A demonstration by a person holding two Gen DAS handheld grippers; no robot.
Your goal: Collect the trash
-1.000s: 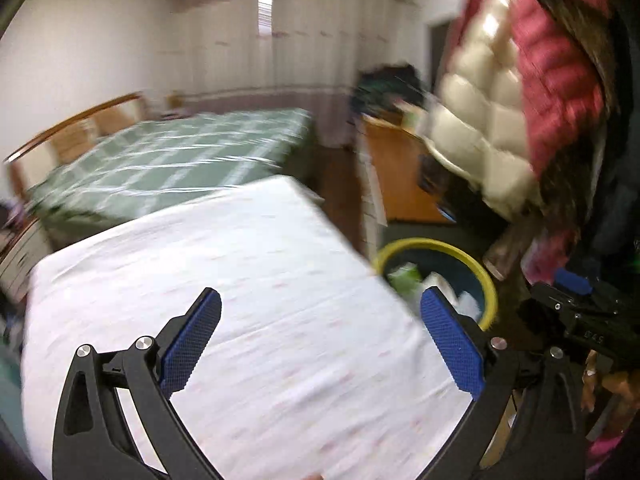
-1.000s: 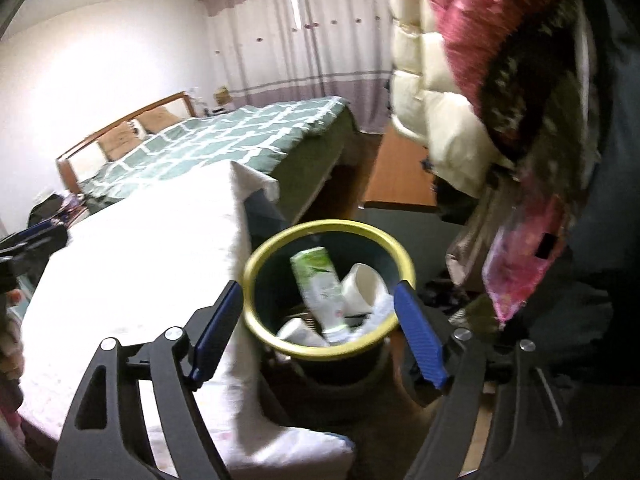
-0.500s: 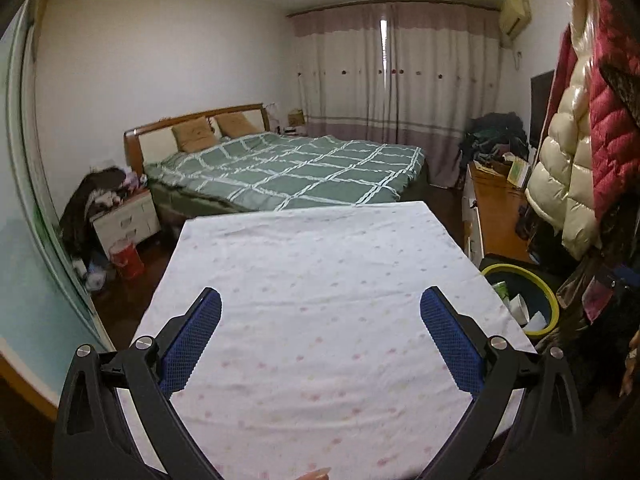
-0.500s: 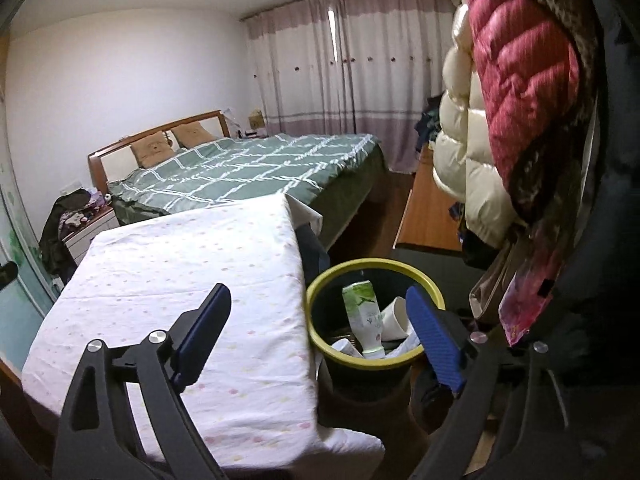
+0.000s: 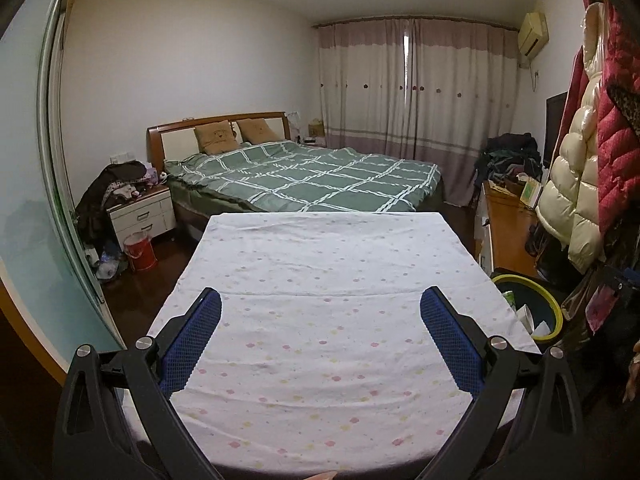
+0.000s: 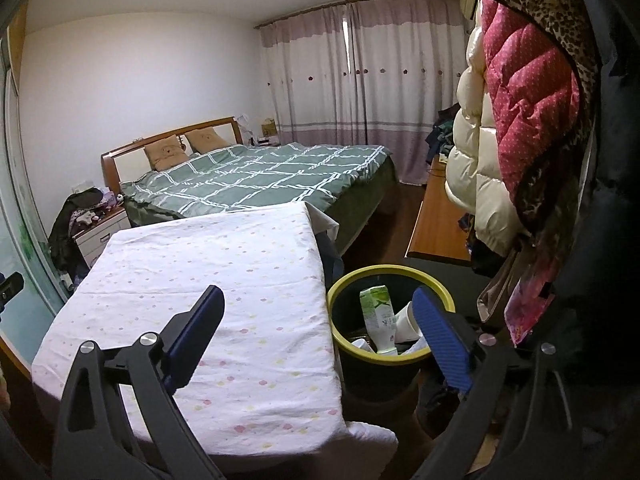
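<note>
The right gripper has just been spreading its blue fingers, and nothing sits between them; the left gripper is also spread and empty. A second ago the right fingers framed the yellow-rimmed bin closely; now they have pulled back and up, so the drop looks finished. A green-and-white carton and a paper cup lie in the bin, beside the cloth-covered bench. The bench top shows no trash. The bin's bottom is hidden, and hanging coats block the right side.
</note>
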